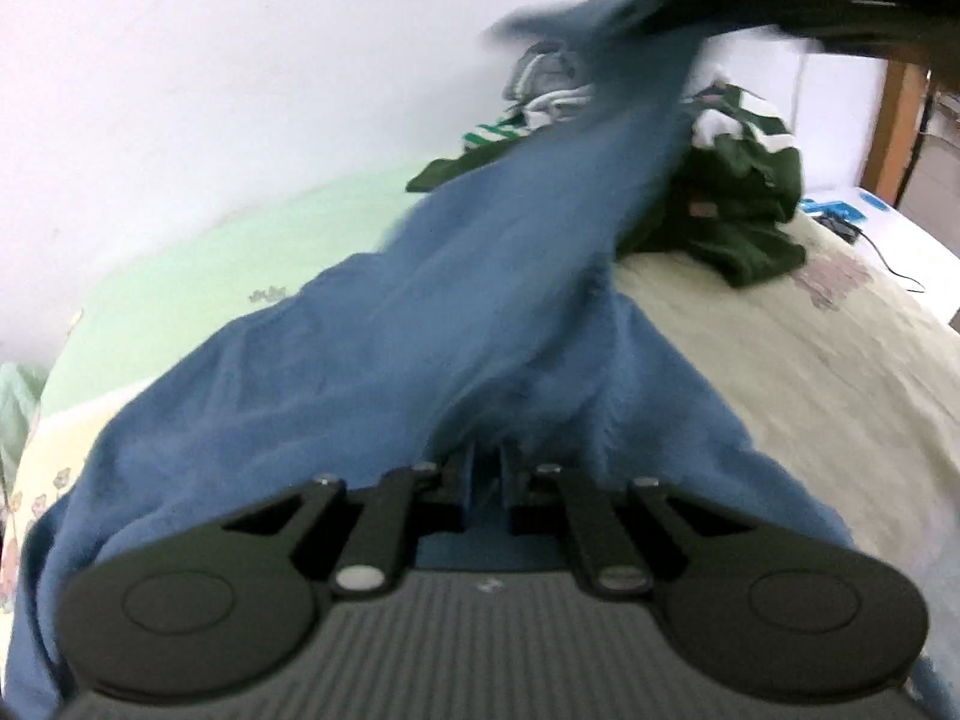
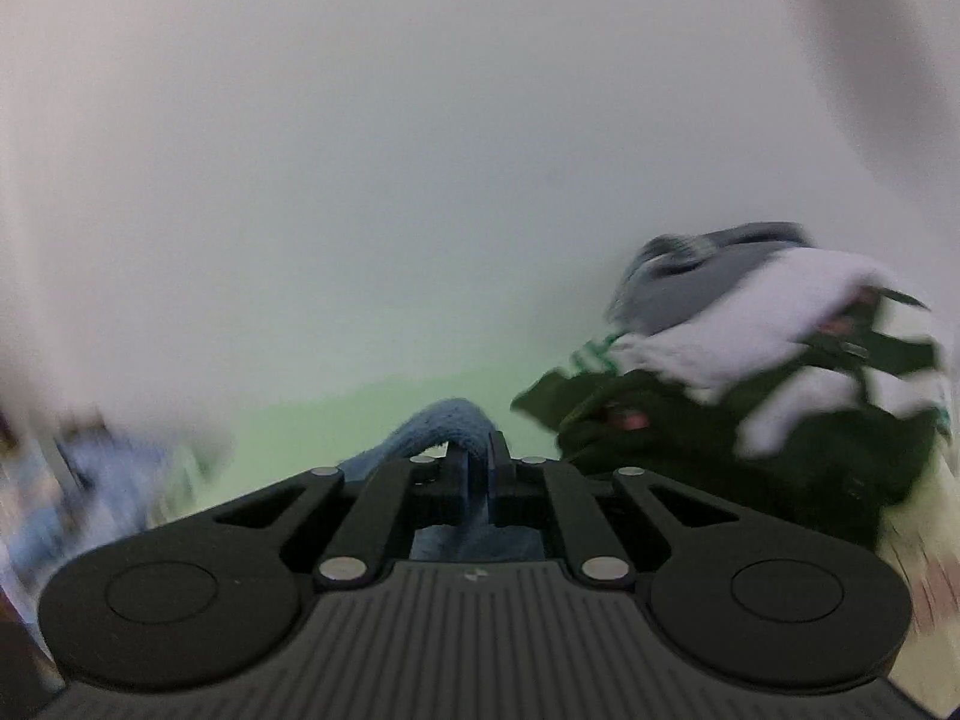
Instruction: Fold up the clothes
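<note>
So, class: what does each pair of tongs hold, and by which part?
Both grip the blue garment. The left tongs pinch a bunched fold near the camera; the right tongs pinch its thick hem-like edge, lifted off the bed.

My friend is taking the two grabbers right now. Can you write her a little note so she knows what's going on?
Left gripper: shut on the blue garment, near end.
Right gripper: shut on the same garment, far end, lifted up.
The garment hangs stretched between them over the bed.
A green and white clothes pile waits behind, unfolded.
Done: blue garment picked up. Left: fold it, then do the pile.
</note>
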`<state>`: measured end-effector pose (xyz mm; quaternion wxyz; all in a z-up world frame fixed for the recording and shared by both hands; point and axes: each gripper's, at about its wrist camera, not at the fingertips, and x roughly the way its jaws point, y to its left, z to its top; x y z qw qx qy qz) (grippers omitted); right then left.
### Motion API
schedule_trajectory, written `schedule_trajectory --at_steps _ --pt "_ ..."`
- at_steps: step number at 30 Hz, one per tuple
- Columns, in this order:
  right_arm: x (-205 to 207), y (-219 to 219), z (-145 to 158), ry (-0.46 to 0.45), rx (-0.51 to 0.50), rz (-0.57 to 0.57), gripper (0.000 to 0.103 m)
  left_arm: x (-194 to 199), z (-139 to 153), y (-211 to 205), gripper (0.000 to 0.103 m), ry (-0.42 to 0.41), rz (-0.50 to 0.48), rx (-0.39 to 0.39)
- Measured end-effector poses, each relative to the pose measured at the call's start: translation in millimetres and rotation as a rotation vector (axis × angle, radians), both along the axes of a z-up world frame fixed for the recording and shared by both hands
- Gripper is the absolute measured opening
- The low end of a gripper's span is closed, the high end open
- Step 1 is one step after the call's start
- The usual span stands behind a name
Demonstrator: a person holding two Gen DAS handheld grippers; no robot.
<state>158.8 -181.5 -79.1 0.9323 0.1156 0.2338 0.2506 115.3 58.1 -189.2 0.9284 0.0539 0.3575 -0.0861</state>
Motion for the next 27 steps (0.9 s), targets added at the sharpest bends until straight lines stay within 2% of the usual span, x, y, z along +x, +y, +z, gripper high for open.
schedule_trajectory --at_steps 4,10,12,18,22,24,27 --pt "-55 -39 9 0.025 0.098 0.0 0.005 9 8 4 0.009 -0.009 0.002 -0.013" --pt "-141 -63 -13 0.215 0.212 0.033 0.005 5 22 18 0.01 -0.015 -0.018 -0.07" --pt "-164 -61 -27 0.275 0.217 0.039 0.007 5 20 21 0.01 -0.004 -0.028 -0.066" --pt "-202 -50 -93 0.57 0.226 0.033 0.008 -6 18 29 0.01 0.015 -0.065 -0.017" --pt "-219 -44 -111 0.67 0.113 0.043 0.013 -9 2 23 0.013 0.043 -0.079 0.084" --pt "-223 -47 -105 0.641 0.074 0.025 0.016 -15 1 25 0.016 0.042 -0.078 0.095" --pt "-216 -47 -89 0.56 0.018 0.009 0.024 -29 3 30 0.016 0.041 -0.094 0.067"
